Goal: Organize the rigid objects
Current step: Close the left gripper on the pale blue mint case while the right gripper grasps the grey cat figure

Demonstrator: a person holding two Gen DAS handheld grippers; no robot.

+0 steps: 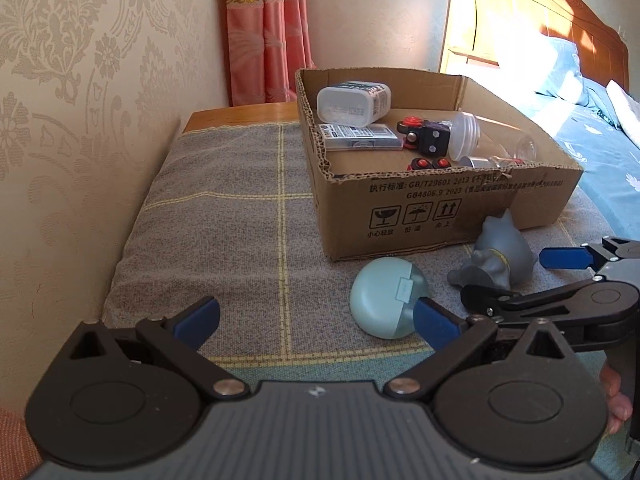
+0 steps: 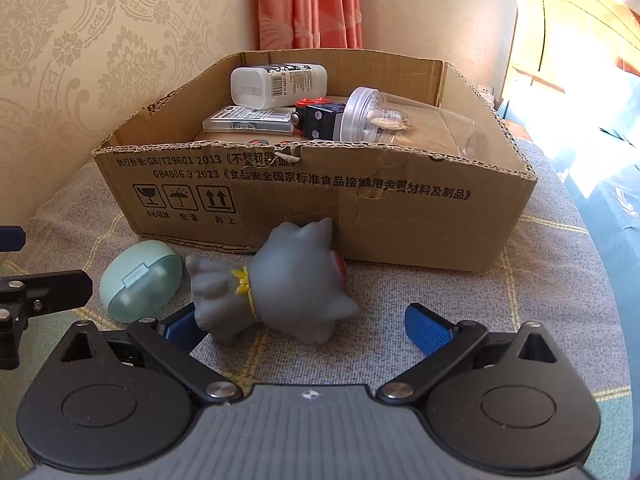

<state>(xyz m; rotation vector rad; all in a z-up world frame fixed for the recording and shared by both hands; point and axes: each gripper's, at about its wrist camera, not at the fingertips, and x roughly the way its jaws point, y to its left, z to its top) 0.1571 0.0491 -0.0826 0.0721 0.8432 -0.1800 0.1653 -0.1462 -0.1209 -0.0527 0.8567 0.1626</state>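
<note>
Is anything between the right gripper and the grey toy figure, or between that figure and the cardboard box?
Nothing visible blocks the right gripper: its open jaws already flank the grey rubber toy figure lying on the cloth. On the way in stands only the open cardboard box's own front wall, which the figure must be lifted over.

Cardboard box point(image 2: 280, 200): one, seen beyond the fingertips.
White bottle point(image 2: 276, 84): one, laid in the box.
Clear flat case point(image 2: 250, 119): one, in the box.
Clear lidded cup point(image 2: 384, 120): one, on its side in the box.
Grey figurine point(image 2: 288, 284): one, lying between the right fingers.
Pale green round case point(image 1: 386, 298): one, beside the left gripper's right finger.
</note>
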